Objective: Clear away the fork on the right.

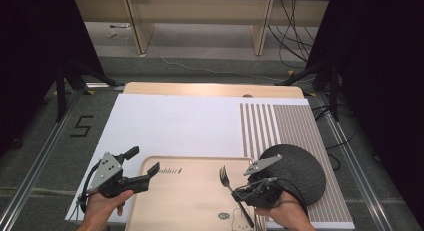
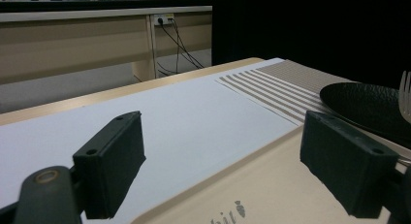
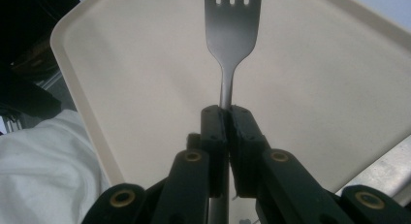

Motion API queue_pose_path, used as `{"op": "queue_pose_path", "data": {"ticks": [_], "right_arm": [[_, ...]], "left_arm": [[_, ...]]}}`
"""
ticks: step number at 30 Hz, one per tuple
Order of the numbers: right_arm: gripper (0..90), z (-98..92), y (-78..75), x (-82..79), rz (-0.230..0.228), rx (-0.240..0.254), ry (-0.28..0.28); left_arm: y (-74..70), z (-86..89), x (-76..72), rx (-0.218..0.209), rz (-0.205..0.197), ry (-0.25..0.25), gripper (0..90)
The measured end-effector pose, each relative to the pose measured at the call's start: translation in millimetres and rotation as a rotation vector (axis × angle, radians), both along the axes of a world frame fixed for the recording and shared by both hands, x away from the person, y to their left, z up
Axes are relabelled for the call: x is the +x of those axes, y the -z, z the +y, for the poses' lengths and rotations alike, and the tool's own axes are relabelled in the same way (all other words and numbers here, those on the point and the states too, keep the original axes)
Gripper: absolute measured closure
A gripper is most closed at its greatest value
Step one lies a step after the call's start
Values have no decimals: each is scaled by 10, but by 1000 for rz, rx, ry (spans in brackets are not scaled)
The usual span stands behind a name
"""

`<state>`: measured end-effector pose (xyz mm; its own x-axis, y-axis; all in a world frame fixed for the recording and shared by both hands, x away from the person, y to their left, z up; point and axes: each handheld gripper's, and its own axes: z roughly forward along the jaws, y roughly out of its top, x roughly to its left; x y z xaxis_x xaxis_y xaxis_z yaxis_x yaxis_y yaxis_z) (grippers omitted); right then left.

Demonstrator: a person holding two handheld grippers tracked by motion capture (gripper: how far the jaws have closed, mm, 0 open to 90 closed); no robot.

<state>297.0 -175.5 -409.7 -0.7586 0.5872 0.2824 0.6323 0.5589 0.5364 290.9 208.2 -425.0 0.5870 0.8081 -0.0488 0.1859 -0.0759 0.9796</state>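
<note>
Right gripper [image 3: 226,118] has the fork [image 3: 230,37] pinched by the handle, its jaws closed tight on the thin metal stem with the tines pointing away, the fork over the beige tray [image 3: 315,98]. From the high view the fork [image 1: 229,187] sits above the tray's right half [image 1: 185,201], just beside the black plate [image 1: 300,166] on the striped mat [image 1: 280,123]. Over on the other side, the left gripper [image 1: 151,171] has its 2 jaws spread wide with nothing between them, at the tray's left rim; its own view looks across the white sheet [image 2: 184,117] toward the plate [image 2: 363,105]. The risks, as I read it: that grip is on a narrow, slick handle and well behind the head, so the fork could pivot or slide out if the hand tilts or swings fast. A low pass could also clip the tines on the plate's edge or the tray's lip. And if the left gripper closes on the rim and lifts, the tray could tip and foul the fork.
</note>
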Motion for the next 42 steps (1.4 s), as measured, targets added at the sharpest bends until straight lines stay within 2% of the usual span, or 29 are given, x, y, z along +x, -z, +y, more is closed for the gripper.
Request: {"op": "queue_pose_path", "data": {"ticks": [16,33,42], "right_arm": [[861,144,169,125,93,-42,6],[860,168,267,197,143,-67,16],[859,171,361,258,189,-75,36]], "left_arm": [[-2,13,-2,1,-2,-3,156],[2,7,-3,1,1,-4,157],[1,6,-6,2,0,-3,157]]}}
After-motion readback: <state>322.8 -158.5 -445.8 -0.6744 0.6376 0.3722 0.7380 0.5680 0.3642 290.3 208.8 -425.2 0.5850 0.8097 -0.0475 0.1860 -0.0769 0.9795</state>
